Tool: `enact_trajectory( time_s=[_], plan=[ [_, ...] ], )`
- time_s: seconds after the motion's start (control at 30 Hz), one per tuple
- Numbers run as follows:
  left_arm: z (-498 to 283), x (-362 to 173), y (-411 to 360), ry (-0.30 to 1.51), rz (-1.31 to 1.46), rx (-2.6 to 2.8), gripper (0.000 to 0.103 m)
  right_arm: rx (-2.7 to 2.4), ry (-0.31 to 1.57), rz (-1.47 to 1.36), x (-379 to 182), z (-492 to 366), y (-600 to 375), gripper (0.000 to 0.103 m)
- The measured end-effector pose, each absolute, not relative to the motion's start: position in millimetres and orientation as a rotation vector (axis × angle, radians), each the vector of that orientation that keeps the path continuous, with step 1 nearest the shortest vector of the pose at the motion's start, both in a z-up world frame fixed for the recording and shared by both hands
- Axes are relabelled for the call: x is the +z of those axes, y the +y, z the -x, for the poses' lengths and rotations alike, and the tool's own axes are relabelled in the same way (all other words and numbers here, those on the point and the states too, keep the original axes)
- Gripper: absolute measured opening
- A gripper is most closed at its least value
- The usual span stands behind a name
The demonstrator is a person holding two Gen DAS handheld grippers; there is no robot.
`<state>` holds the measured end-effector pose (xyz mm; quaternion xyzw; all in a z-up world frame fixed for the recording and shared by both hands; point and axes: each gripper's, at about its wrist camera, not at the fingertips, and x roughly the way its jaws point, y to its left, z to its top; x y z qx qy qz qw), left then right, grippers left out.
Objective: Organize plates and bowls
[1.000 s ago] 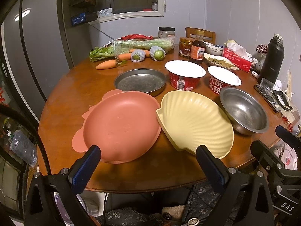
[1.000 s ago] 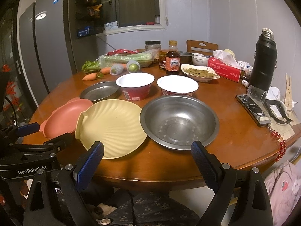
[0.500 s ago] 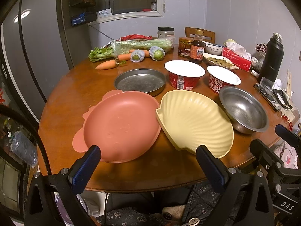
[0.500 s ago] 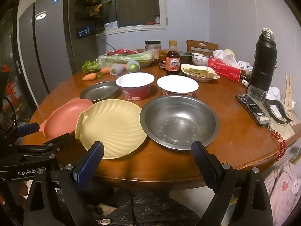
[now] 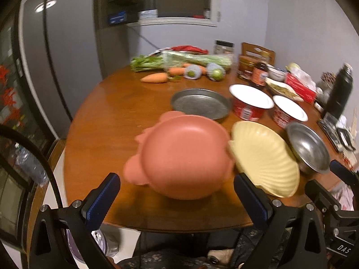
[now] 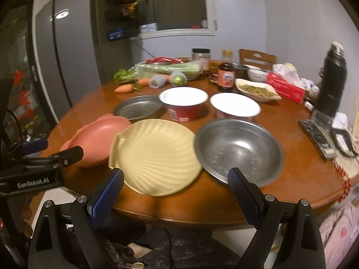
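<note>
Both claws are gaping wide and empty; the left gripper (image 5: 177, 190) is facing the pink plate (image 5: 186, 157), so pinching its near rim squarely is looking wisest

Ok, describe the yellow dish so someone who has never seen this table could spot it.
On the round wooden table, look at the near edge. The yellow dish lies between the pink plate and the steel bowl. It alone is ribbed like a scallop shell.
</note>
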<state>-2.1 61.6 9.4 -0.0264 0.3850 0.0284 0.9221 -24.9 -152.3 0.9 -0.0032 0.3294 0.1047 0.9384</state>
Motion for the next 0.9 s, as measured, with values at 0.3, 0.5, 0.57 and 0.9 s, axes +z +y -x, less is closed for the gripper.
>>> enact_trajectory(
  time_s=[0.3,0.5,0.57,0.9],
  plan=[
    [-4.5,-9.0,110.9,0.84,0.135,0.132,0.102,0.381,0.662,0.056,15.4,-15.3,-105.4,0.094],
    [-15.9,-23.4,119.7,0.88,0.154,0.132,0.102,0.464,0.729,0.073,10.9,-57.4,-74.3,0.094],
    [-19.2,-27.0,120.2,0.889,0.16,0.125,0.102,0.473,0.74,0.106,9.0,-71.1,-65.5,0.094],
    [-37.5,-37.2,125.1,0.919,0.18,0.09,0.101,0.52,0.848,0.188,-16.6,-131.1,-37.4,0.079]
  ],
)
